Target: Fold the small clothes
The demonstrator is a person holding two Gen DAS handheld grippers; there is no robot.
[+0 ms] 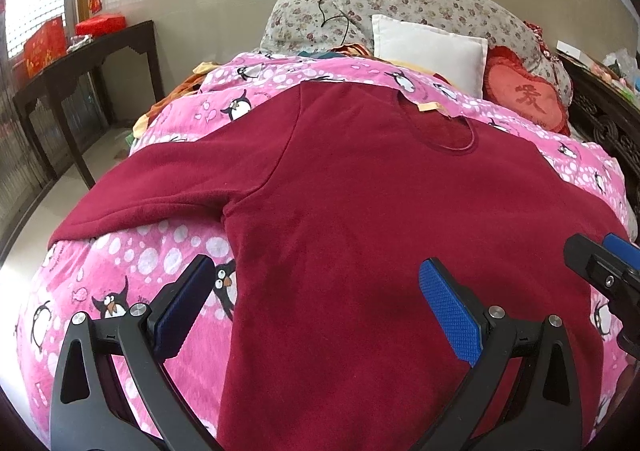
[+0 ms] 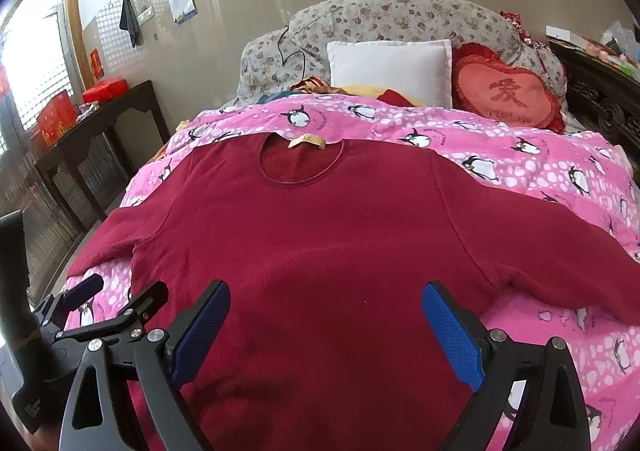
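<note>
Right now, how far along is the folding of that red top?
Done: the red top lies spread flat on the pink blanket, sleeves out. In hand: nothing; the left gripper and right gripper are open above it. Left: every fold.

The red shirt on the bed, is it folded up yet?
Not yet. The red shirt lies spread flat on the penguin blanket, both sleeves stretched out sideways.

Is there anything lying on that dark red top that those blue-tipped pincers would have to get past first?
Nothing visible. The red top lies flat on the pink penguin blanket, with nothing on it. Both the left gripper and right gripper hover open directly over its lower part. The pillows sit well beyond the collar.
</note>
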